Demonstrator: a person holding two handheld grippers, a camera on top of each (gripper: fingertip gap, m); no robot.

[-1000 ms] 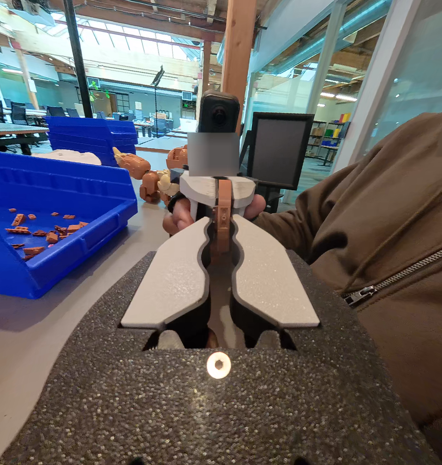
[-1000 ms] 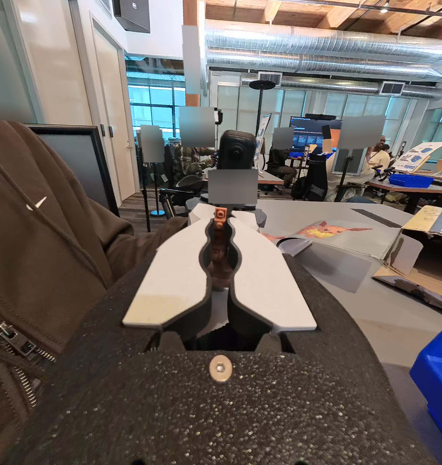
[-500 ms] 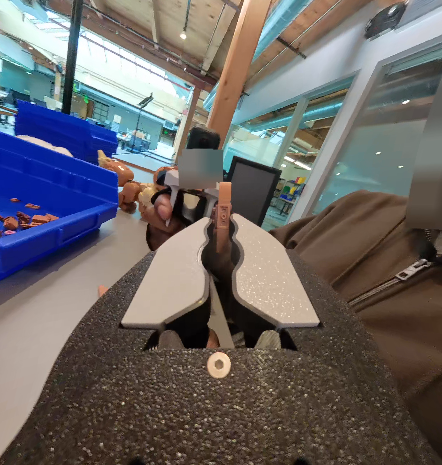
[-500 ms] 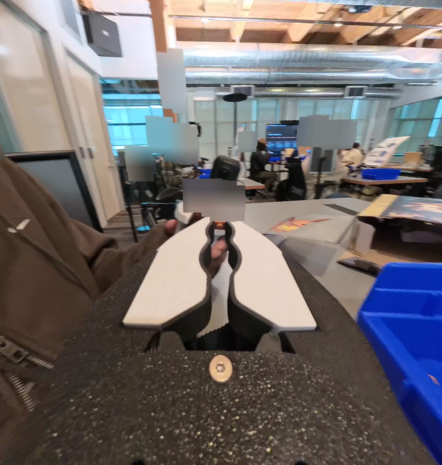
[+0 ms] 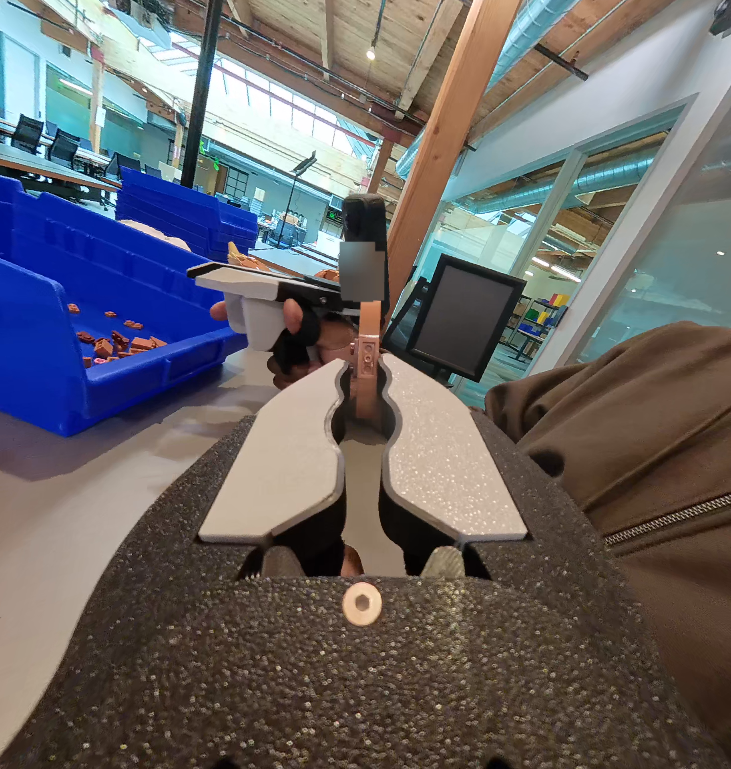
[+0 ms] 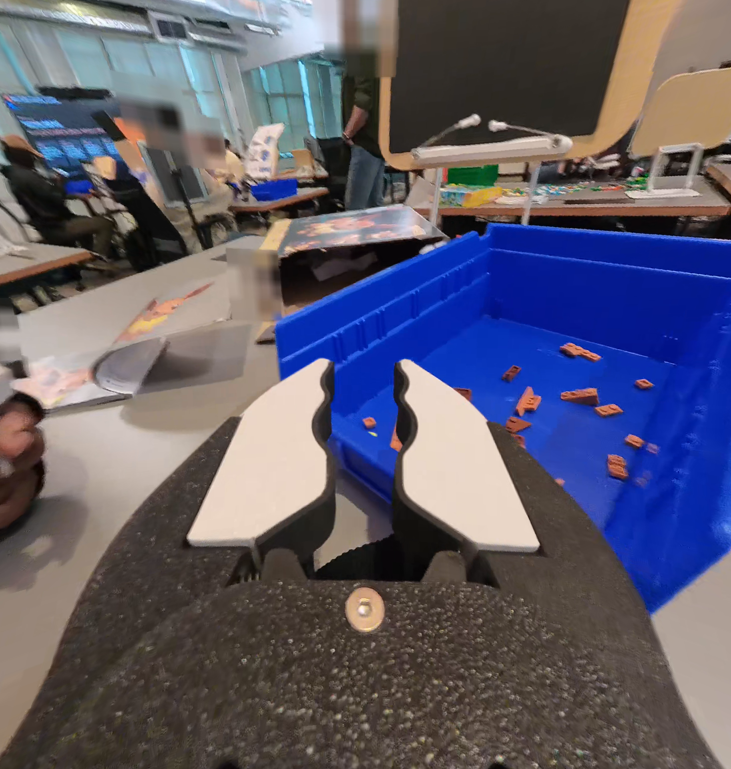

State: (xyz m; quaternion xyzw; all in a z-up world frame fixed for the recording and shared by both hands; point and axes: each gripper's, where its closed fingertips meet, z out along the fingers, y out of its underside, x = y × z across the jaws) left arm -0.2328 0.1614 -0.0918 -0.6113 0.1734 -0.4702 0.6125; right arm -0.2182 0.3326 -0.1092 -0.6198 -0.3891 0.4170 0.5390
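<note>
My brown jacket sleeve (image 5: 630, 416) fills the space just right of my left tongs (image 5: 363, 366), and the grey table (image 5: 85, 499) runs off to their left. On it stands a blue bin (image 5: 106, 374) with small brown bricks (image 5: 118, 343) loose on its floor; more blue bins (image 5: 181, 216) sit behind it. Beyond the left tips, a black framed panel (image 5: 463, 316) stands by a wooden post (image 5: 443, 137).

I hold the left tongs level, pointing forward over the table edge. My right hand (image 5: 297, 328) crosses in front of them, carrying the right tongs (image 6: 364, 374) turned sideways toward the bin, with nothing between them and its open top.

From the right tongs' own view, the near wall of the bin lies straight ahead, the bricks (image 6: 580, 395) scattered past it. An open booklet (image 6: 118, 366) lies on the table to the left, a cardboard box (image 6: 355, 245) behind the bin, and other tables and seated people farther back.

The left tongs are nearly closed, both pads pressing on a thin brown strip (image 5: 367, 374) that stands upright between the tips and sticks out above them, a small studded plate fixed to it. The right tongs stand apart with a clear gap, and they hold nothing.
</note>
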